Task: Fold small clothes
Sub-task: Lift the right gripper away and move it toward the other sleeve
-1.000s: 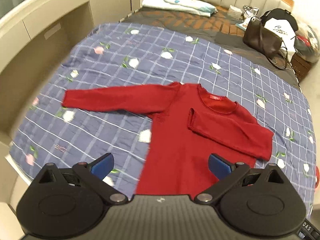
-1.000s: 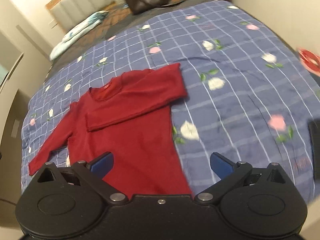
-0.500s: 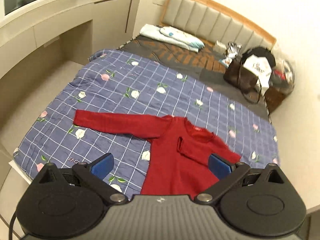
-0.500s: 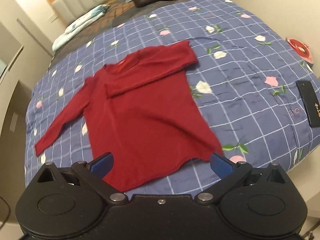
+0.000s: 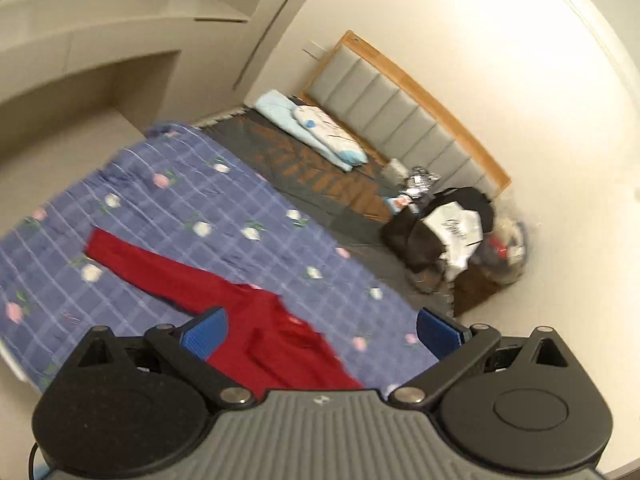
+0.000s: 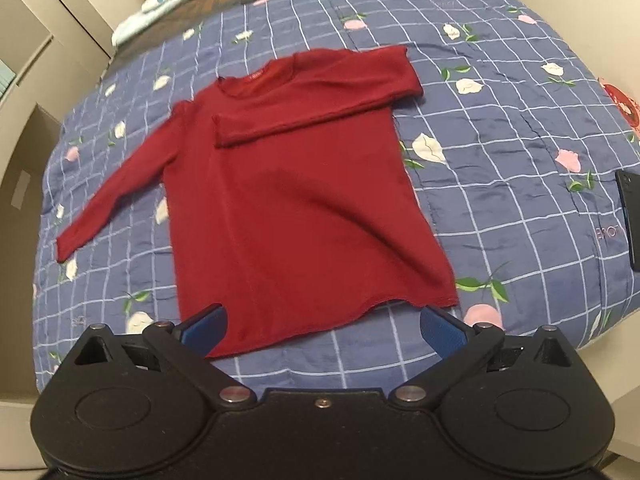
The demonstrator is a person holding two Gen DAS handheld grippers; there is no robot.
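A red long-sleeved top (image 6: 296, 184) lies flat on the blue checked bedspread (image 6: 500, 152). Its right sleeve (image 6: 316, 100) is folded across the chest; the left sleeve (image 6: 116, 188) stretches out to the side. My right gripper (image 6: 322, 330) is open, held above the bed's near edge just short of the hem, with nothing between its blue pads. In the left wrist view, blurred, the same top (image 5: 248, 320) shows low in frame with its long sleeve reaching left. My left gripper (image 5: 320, 332) is open and empty, high above the bed and tilted.
A dark phone (image 6: 630, 220) lies at the bed's right edge. Pillows (image 5: 316, 132) and a padded headboard (image 5: 404, 120) are at the far end, with a dark bag (image 5: 436, 236) and clutter beside them. Beige built-in furniture (image 5: 80, 60) runs along the left.
Both grippers have pulled back and up from the top. The left one has risen far and tilted toward the headboard wall; the right one now sees the whole garment. Both stay open.
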